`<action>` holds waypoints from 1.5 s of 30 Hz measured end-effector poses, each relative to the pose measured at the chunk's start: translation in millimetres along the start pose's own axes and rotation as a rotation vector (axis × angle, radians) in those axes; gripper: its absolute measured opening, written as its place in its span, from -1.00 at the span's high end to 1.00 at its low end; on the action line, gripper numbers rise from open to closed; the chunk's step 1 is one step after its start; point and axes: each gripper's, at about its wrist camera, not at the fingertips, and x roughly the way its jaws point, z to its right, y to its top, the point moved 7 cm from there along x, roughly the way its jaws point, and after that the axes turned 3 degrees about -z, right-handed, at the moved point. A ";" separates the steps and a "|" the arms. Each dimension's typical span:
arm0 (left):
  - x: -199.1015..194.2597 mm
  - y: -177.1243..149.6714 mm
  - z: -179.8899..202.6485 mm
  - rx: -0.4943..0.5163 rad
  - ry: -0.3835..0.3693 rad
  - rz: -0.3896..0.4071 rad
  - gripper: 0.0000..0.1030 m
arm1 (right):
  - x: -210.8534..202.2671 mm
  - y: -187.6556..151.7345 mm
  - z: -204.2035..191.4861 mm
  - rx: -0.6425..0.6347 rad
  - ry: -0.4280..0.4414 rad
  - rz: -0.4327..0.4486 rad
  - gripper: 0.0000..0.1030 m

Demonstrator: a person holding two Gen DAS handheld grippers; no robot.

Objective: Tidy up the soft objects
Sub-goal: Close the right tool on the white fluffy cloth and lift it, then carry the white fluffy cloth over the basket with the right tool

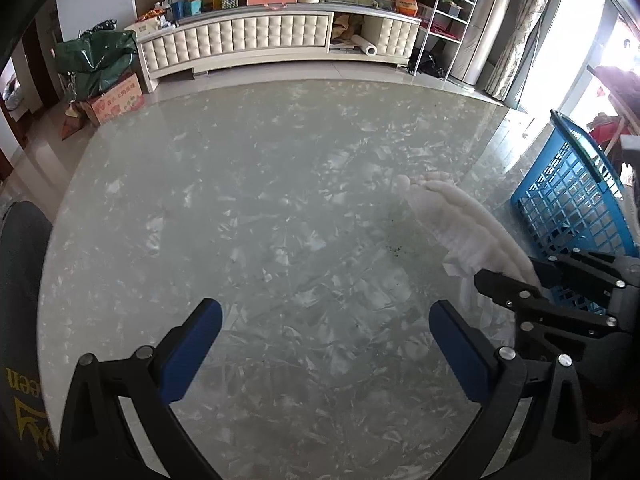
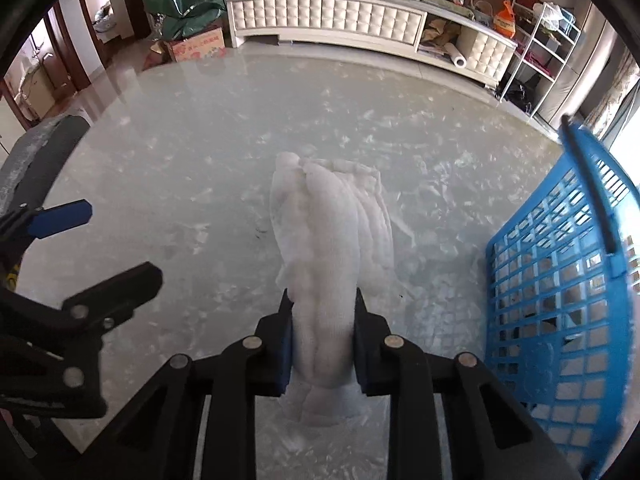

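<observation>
Right gripper [image 2: 323,336] clamps white cloth [image 2: 332,240] beside blue basket [image 2: 560,280]; left gripper [image 1: 326,344] gapes wide; writing nowhere legible.

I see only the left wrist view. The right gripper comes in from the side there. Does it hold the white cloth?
Observer: Yes. The right gripper is shut on the white cloth, both pads pressing its bunched end.
Operator: Is anything in the blue basket?
Observer: Through the blue basket wall, pale and dark shapes show; what they are, I cannot tell.
Operator: And the cloth's far end?
Observer: It seems to rest on the table, beside the basket.
</observation>
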 end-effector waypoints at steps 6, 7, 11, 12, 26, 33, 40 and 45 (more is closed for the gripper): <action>-31.4 3.4 8.2 0.014 0.018 0.063 -1.00 | -37.6 -0.1 -3.5 -0.012 0.020 0.056 0.56; -37.8 4.3 10.2 0.015 0.021 0.074 -1.00 | -44.8 -1.7 -4.0 -0.015 0.022 0.064 0.56; -58.2 4.1 20.1 0.022 0.017 0.108 -1.00 | -74.1 -6.3 -4.6 -0.024 0.034 0.104 0.56; -63.6 3.5 23.5 0.020 0.008 0.117 -1.00 | -79.6 -6.4 -2.0 -0.024 0.032 0.114 0.57; -118.0 8.6 63.9 0.009 -0.045 0.183 -1.00 | -160.0 -23.8 33.0 0.005 0.065 0.235 0.56; -148.0 18.7 98.4 0.080 -0.028 0.229 -1.00 | -192.3 -35.9 58.7 0.027 0.072 0.294 0.56; -176.0 35.4 145.1 0.139 -0.031 0.291 -1.00 | -214.8 -39.6 86.3 0.048 0.065 0.361 0.56; -183.6 45.4 176.2 0.192 -0.032 0.316 -1.00 | -229.1 -40.4 108.8 0.050 0.036 0.390 0.56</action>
